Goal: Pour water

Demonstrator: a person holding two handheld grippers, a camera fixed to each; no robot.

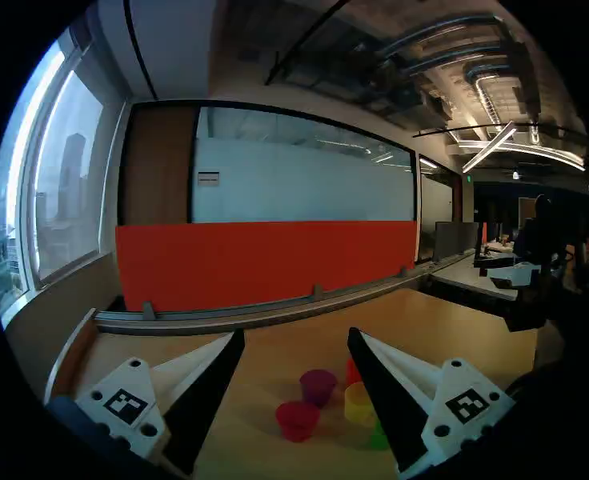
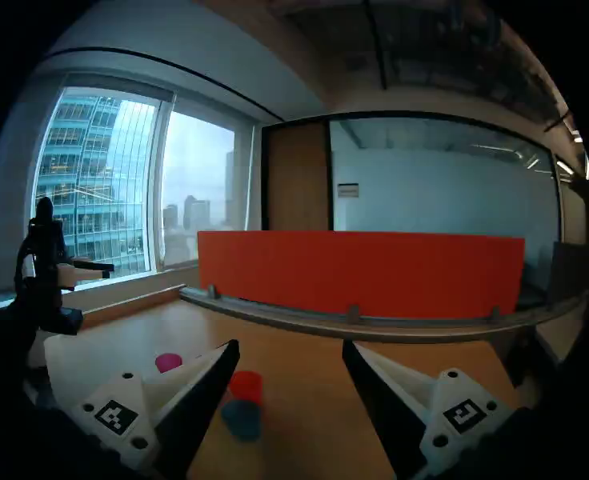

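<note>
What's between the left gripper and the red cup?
Only bare desk, in the left gripper view: the open left gripper frames the red cup.

The wall sign [image 1: 208,179] is unreadably small.

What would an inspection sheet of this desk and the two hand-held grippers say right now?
Surface: wooden desk, pale and flat.
Job's things: small cups close together: red cup, purple cup, yellow cup; a blue cup in the right gripper view. Whether any holds water cannot be told.
Clutter: dark device at the desk's edge; what it is cannot be told.
Grippers: left gripper open, holding nothing, cups ahead of it; right gripper open, holding nothing.
Cables: nothing seen.
Surroundings: orange divider behind the desk, windows onto city buildings, ceiling pipes.
</note>
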